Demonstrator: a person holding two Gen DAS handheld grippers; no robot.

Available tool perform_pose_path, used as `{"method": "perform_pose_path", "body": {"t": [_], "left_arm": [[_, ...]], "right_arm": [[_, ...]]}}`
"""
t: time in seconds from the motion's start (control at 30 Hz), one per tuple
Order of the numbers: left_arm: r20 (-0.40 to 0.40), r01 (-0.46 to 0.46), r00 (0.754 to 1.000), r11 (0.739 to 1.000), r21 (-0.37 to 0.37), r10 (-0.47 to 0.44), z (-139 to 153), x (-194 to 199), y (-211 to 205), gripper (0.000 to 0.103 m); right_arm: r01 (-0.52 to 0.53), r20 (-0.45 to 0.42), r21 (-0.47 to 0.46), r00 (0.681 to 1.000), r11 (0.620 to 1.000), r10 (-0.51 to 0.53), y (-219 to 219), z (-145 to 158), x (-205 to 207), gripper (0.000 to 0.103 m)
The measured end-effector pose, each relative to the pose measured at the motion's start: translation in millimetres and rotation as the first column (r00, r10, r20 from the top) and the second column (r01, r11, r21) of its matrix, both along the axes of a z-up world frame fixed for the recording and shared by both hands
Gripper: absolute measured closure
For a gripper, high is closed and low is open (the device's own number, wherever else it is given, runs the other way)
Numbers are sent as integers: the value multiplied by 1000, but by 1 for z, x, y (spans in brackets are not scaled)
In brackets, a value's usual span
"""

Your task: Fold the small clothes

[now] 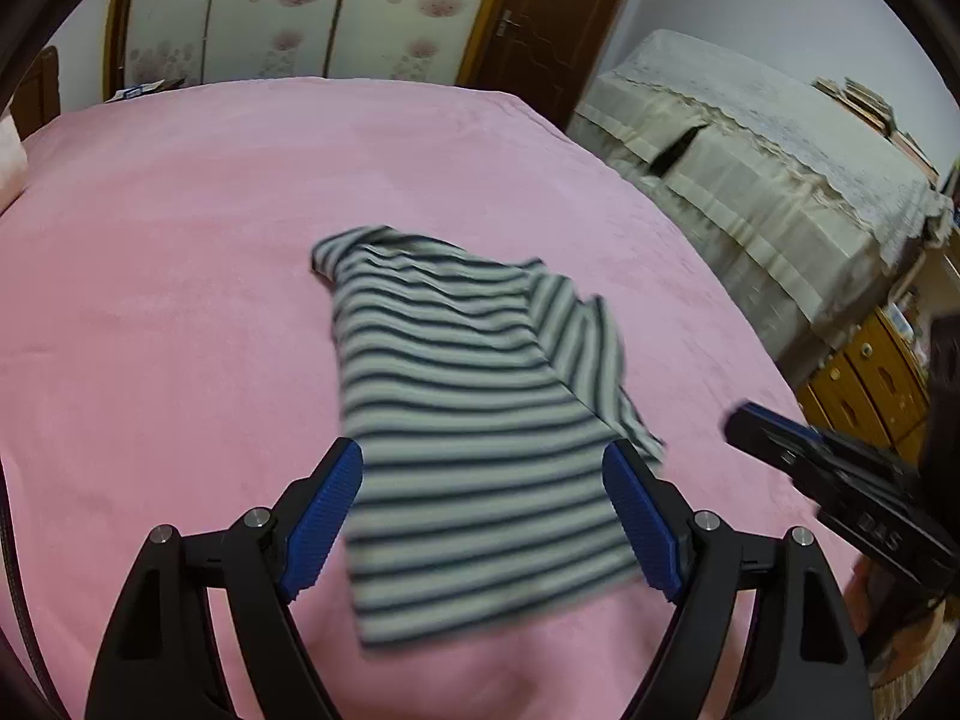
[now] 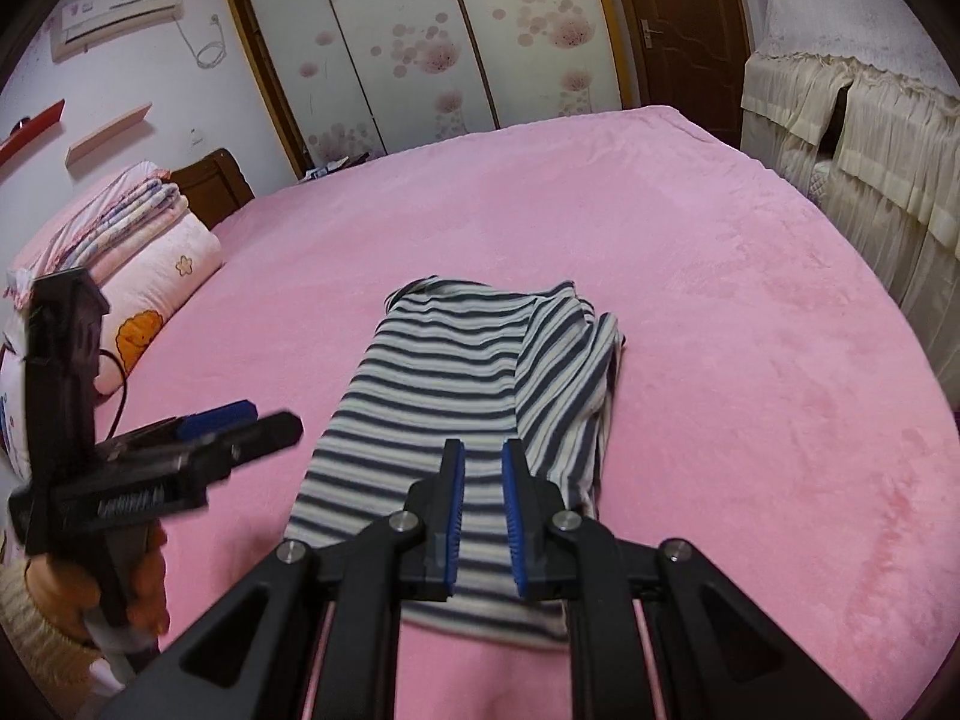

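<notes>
A striped grey-and-white garment lies on the pink bed, folded into a long strip with a sleeve tucked along its right side. My left gripper hovers over its near half, open wide, with nothing between its blue pads. It also shows at the left of the right wrist view as the left gripper, off the cloth, held by a hand. My right gripper is above the near end, jaws almost together, holding nothing; it appears as the right gripper at the bed's right edge.
Stacked pillows and folded blankets sit at the bed's left end by the headboard. Cloth-covered furniture stands to the right, with wooden drawers beside it. A flowered wardrobe and a dark door stand beyond the bed.
</notes>
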State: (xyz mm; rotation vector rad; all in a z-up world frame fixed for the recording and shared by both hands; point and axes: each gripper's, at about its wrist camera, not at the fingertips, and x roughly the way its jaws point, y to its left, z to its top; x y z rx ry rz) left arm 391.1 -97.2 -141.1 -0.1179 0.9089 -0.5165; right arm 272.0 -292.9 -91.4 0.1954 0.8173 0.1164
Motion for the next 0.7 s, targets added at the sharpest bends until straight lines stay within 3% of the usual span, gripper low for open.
{"method": "perform_pose_path", "body": {"t": [0.27,0.4,0.53,0.7], "left_arm": [[51,37,998,996,86,-42,16,-31,-11,14],[82,6,997,997,78,-12,28,-35,-5,12],[90,-53,995,997,58,48,34,-34,7,1],[81,-100,992,992,71,94,40,-25,20,1]], "right_arm": [[-19,-15,-19,1000,1000,19,8,10,-4,90],[-41,-9,-22,999,999,40,11,18,-6,90],[-62,12,-24,998,998,63,13,29,-8,90],[-61,70,-47,996,997,64,12,47,-15,67]]}}
